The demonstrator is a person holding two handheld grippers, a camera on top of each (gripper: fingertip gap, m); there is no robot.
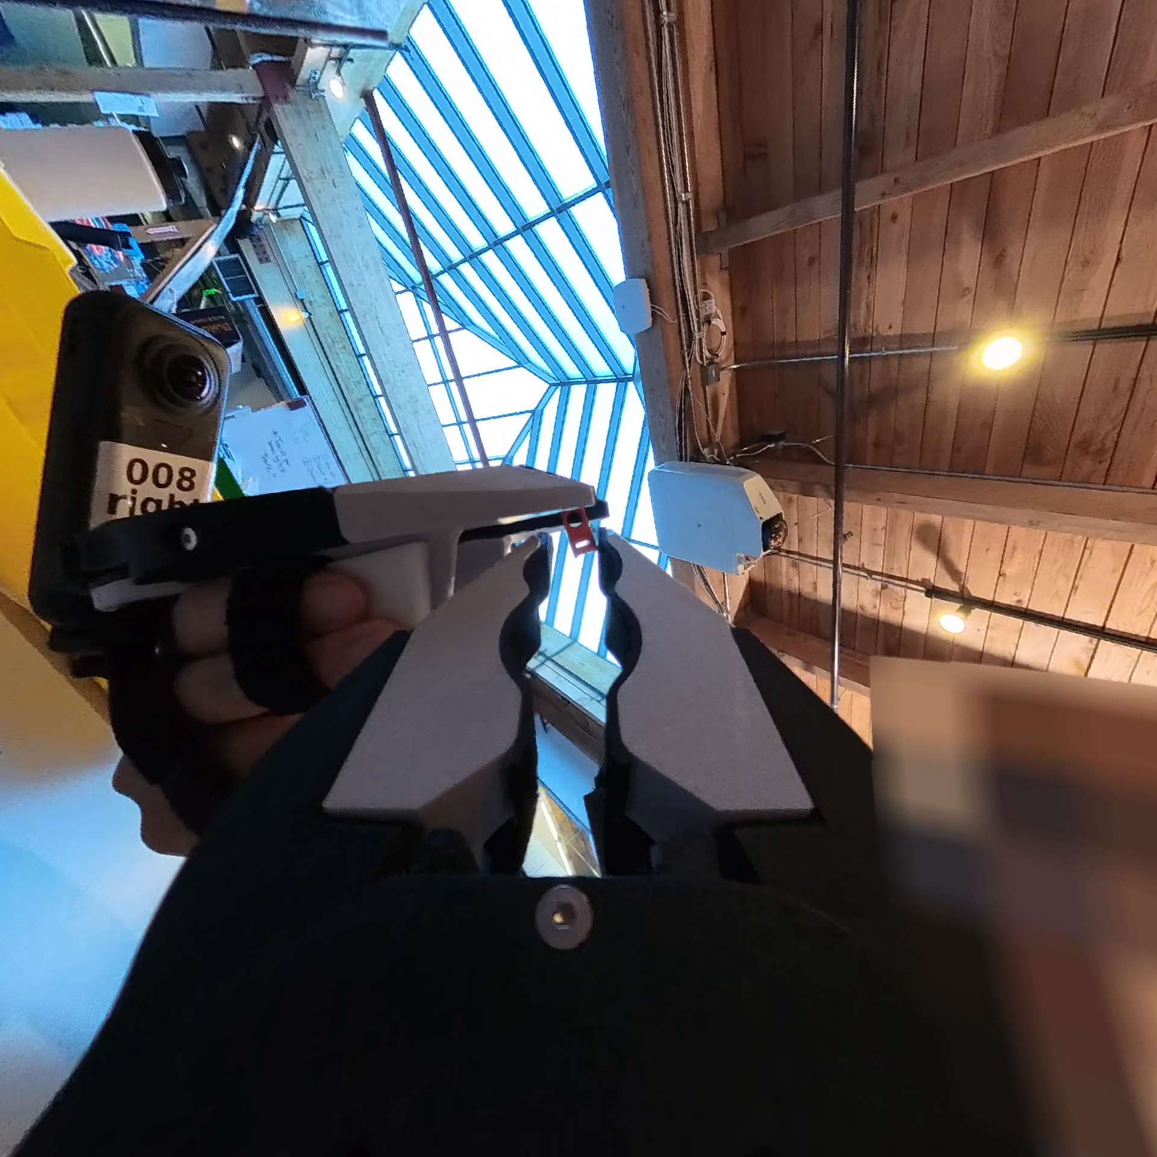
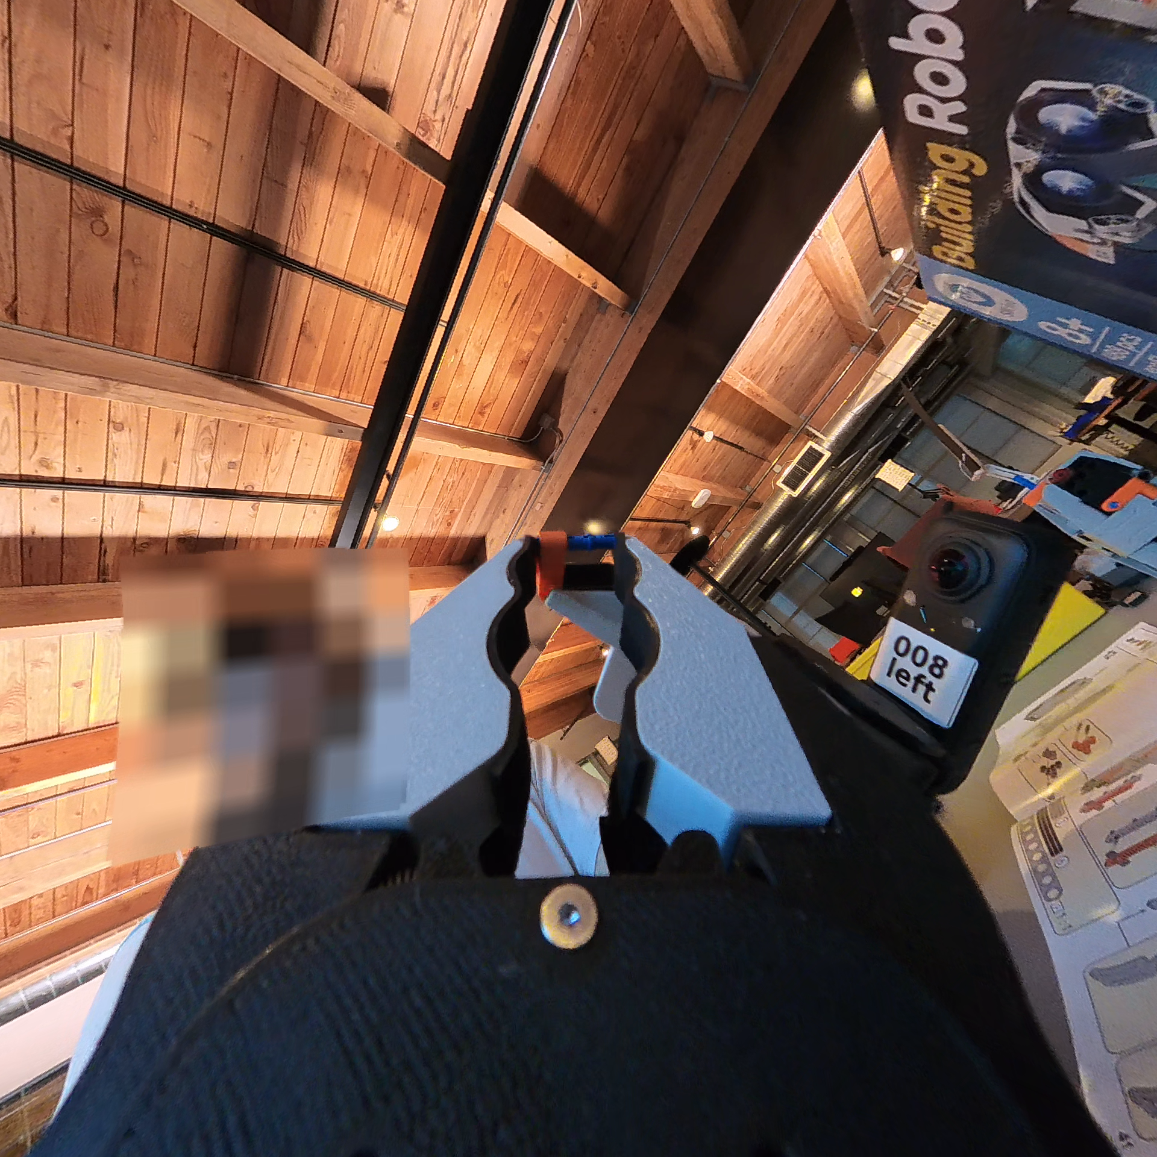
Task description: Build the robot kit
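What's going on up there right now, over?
Both grippers raised toward ceiling. Right gripper pinching small red-and-blue part. Left gripper tips at that part, slightly apart. Nothing between.

bright skylight (image 1: 501, 250) glare, warm spotlights, fisheye warping

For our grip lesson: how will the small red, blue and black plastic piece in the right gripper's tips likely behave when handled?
The plastic piece is probably light and stiff: tiny beside the right gripper, it spans the tips unbent. Pinched only at the very tips, it may slip or twist. Its thin blue pin might pop out.
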